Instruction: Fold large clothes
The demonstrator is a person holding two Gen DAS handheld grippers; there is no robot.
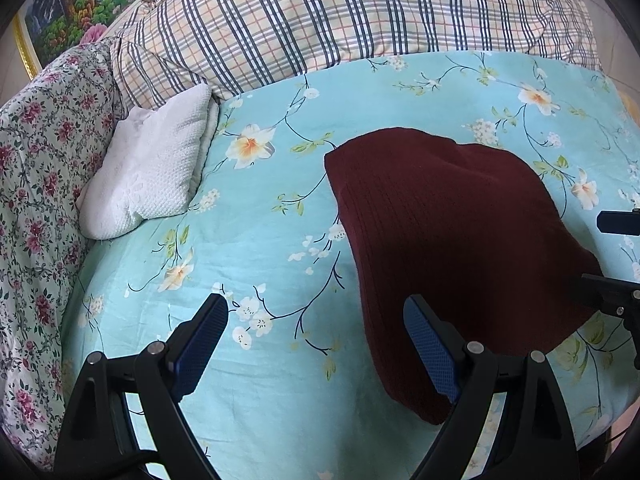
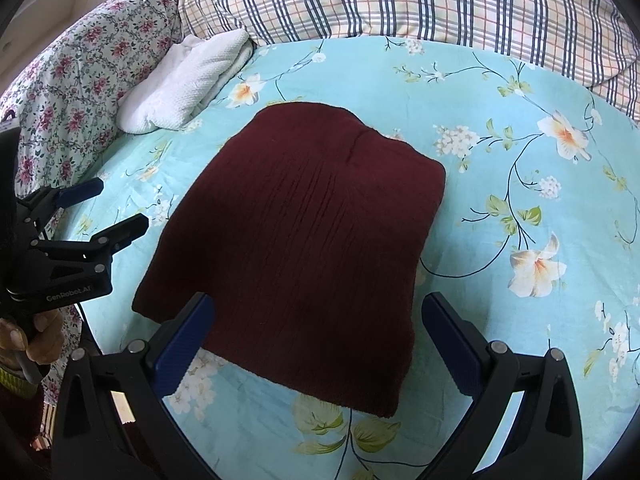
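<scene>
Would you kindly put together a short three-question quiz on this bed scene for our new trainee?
1. True or false: the maroon knit garment lies folded into a compact block on the floral bedsheet.
2. Which item lies between the garment and the floral pillow?
A. the white textured cloth
B. a stack of books
C. a pair of jeans
3. Fill in: both the left gripper and the right gripper are ____ and hold nothing.

Key:
1. True.
2. A; it lies apart from the garment, below the plaid quilt.
3. Open.
</scene>
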